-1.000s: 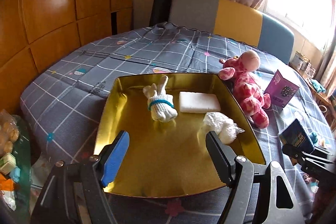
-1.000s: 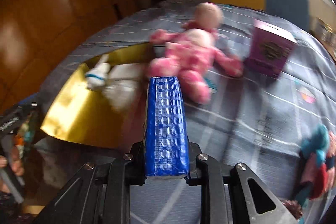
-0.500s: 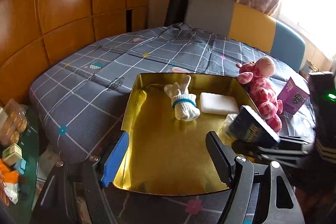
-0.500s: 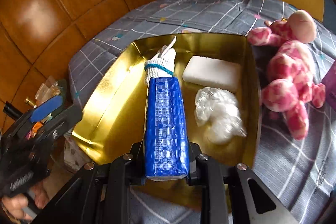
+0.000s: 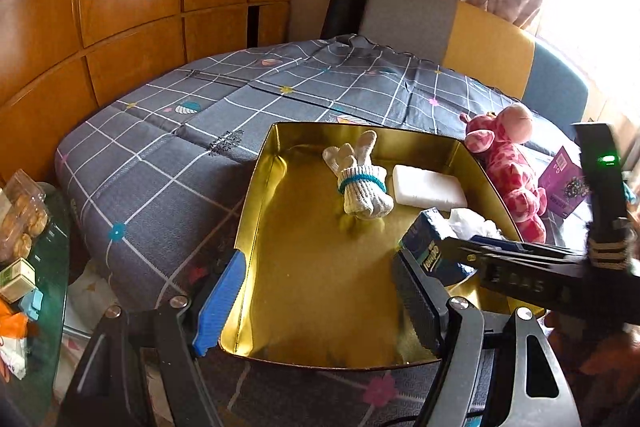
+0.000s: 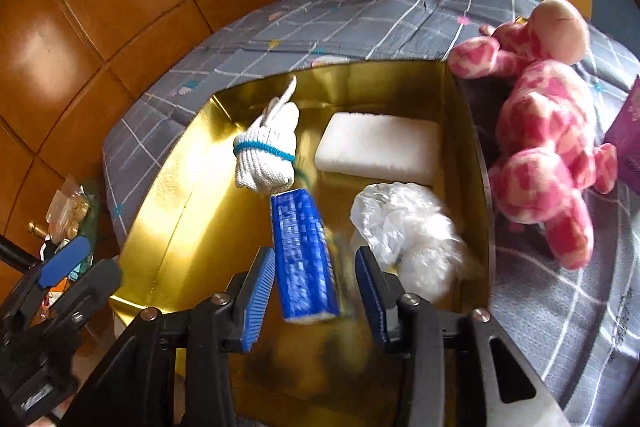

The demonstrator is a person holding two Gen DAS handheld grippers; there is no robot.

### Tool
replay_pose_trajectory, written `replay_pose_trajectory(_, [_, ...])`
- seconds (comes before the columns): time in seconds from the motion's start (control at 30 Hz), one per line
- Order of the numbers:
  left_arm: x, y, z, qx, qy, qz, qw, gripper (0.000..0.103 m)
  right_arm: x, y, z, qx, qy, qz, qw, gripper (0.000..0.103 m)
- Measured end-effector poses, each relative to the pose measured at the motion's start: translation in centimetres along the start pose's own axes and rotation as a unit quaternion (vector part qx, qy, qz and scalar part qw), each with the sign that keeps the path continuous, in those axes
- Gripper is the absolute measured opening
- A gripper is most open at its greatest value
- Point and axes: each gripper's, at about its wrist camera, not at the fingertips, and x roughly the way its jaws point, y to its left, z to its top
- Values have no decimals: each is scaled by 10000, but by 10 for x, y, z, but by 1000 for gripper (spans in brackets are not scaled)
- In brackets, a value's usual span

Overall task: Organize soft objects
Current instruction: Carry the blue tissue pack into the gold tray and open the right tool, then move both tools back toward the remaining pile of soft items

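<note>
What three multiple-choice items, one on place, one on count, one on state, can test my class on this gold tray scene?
1. Where does the pink spotted plush toy lie?
A. Inside the gold metal tray
B. On the grey checked cloth beside the tray
C. On the chair

2. How many white items lie in the tray?
A. One
B. Two
C. Three

3. How is the right gripper?
A. Open, blue tissue pack loose between its fingers
B. Shut on the pack
C. Holding the plush

Key: 1 B, it lies outside the tray wall; 2 C, glove bundle, sponge, plastic wad; 3 A, gaps show either side.
</note>
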Motion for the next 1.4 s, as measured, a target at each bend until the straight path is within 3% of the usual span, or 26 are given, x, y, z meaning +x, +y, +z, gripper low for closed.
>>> replay_pose_trajectory(0.4, [-10, -15, -2, 219, -127, -104, 9996, 78, -61, -12, -43, -97, -700, -713, 9949, 42])
replay_pose_trajectory(0.77, [-16, -38, -8, 524, -116, -263, 9982, 78, -103, -49, -90, -206, -736, -1357, 9878, 42])
replay_pose_trajectory(1.03, [-16, -64, -11, 828, -70, -513, 9952, 78, -138, -103, -115, 183, -629, -1917, 9793, 42])
replay_pose_trajectory(1.4, [-17, -102, -10, 1308, -35, -905, 9873, 78, -190, -178, -128, 992, -682, -2746, 9540, 42])
